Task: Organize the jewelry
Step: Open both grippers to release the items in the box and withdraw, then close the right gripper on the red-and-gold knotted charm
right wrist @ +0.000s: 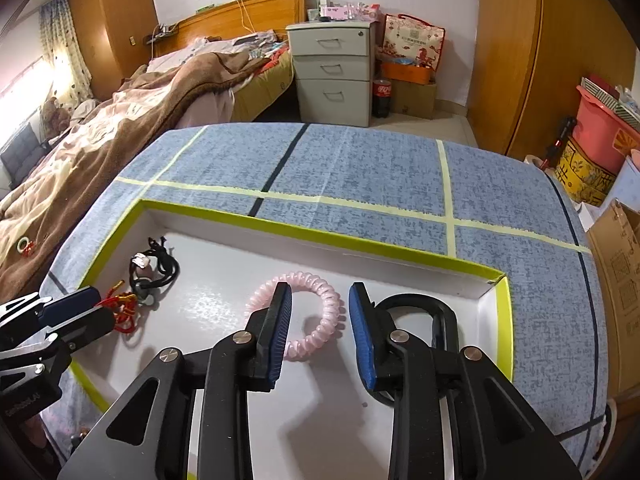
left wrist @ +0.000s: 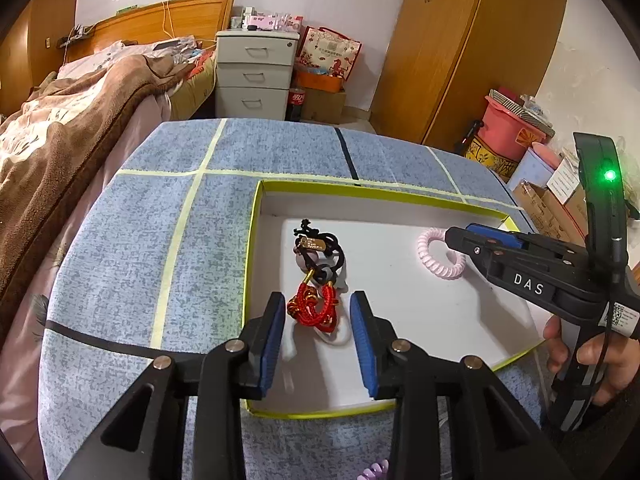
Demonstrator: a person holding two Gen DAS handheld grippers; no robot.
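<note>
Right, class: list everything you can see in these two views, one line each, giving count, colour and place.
tray: one, white with yellow-green rim, on the cloth
cloth: one, blue with pale and dark lines, over the table
red cord: one, red with gold, in the tray between the left gripper's open jaws
black cord: one, black with a tag, behind the red cord
pink coil: one, pink, mid-tray, near the right gripper
black ring: one, black, tray's right end
bed: one, brown blanket, left
drawers: one, grey, by the bed
left gripper: black, blue pads, open
right gripper: same, open
hand: one, holding the right gripper
</note>
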